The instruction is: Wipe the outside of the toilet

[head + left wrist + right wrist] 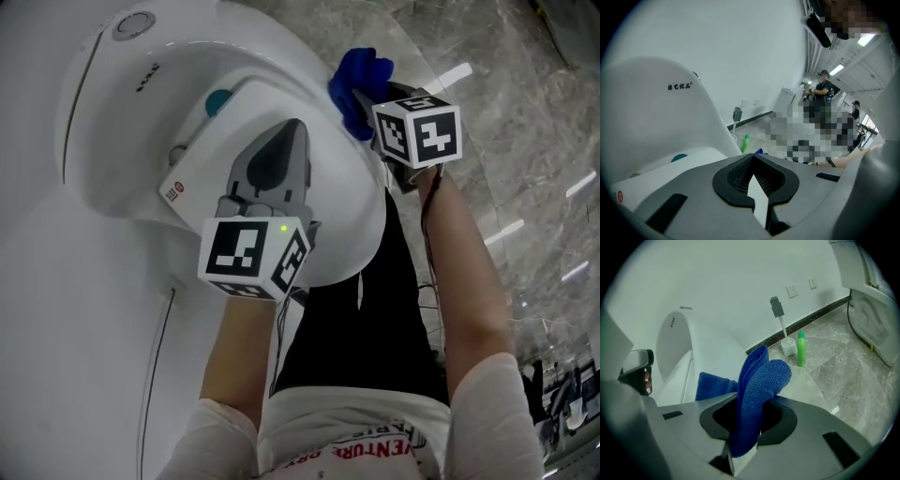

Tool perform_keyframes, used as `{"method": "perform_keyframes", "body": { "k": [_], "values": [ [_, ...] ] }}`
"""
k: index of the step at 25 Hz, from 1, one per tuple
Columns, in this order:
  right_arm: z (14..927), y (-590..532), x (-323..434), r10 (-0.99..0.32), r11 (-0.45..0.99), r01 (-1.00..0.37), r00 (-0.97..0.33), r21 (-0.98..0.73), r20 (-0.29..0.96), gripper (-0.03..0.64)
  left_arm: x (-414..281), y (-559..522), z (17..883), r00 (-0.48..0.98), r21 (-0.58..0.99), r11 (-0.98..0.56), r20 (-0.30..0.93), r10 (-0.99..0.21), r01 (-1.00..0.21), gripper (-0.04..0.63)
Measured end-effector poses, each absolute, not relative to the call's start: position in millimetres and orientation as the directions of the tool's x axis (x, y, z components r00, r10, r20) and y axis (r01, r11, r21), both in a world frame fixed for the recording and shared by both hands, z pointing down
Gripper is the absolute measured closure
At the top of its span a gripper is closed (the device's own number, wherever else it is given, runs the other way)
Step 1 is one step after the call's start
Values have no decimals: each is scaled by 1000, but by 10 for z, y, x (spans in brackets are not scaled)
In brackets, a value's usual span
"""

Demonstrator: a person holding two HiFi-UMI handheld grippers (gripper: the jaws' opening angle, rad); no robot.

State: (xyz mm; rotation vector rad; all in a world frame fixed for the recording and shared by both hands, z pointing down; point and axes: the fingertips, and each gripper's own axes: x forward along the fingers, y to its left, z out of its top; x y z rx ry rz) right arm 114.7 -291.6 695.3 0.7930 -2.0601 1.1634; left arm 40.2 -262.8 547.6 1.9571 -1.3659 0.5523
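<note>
The white toilet (112,122) fills the left of the head view, its lid (352,216) down. My left gripper (296,131) hovers over the lid, pointing toward the tank (656,122), with its jaws shut and nothing between them (752,157). My right gripper (367,101) is at the toilet's right flank, shut on a folded blue cloth (361,75). In the right gripper view the cloth (757,394) sticks up out of the jaws (749,430) beside the toilet's side (708,352); whether it touches the porcelain I cannot tell.
A green bottle (801,348) and a toilet brush in its holder (782,329) stand on the marble floor (506,56) by the wall, right of the toilet. A white fixture (872,310) stands farther right. Several people stand far off (820,93).
</note>
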Motion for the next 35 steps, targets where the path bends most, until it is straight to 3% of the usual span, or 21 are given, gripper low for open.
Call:
{"method": "perform_keyframes", "body": {
  "k": [15, 20, 30, 35],
  "values": [
    [7049, -2013, 1735, -236, 319, -821, -553, -474, 799, 541, 1025, -1943, 5599, 482, 309, -379, 675, -559, -872, 589],
    [7080, -1666, 1943, -239, 277, -822, -561, -498, 793, 541, 1128, -1649, 5632, 470, 308, -363, 686, -556, -879, 589],
    [7095, -980, 2143, -214, 354, -796, -579, -490, 787, 541, 1205, -908, 5521, 363, 253, -261, 659, -659, -932, 589],
    [7064, -726, 2177, -238, 285, -803, -588, -523, 773, 541, 1357, -399, 5569, 336, 285, -191, 657, -675, -939, 589]
  ]
}}
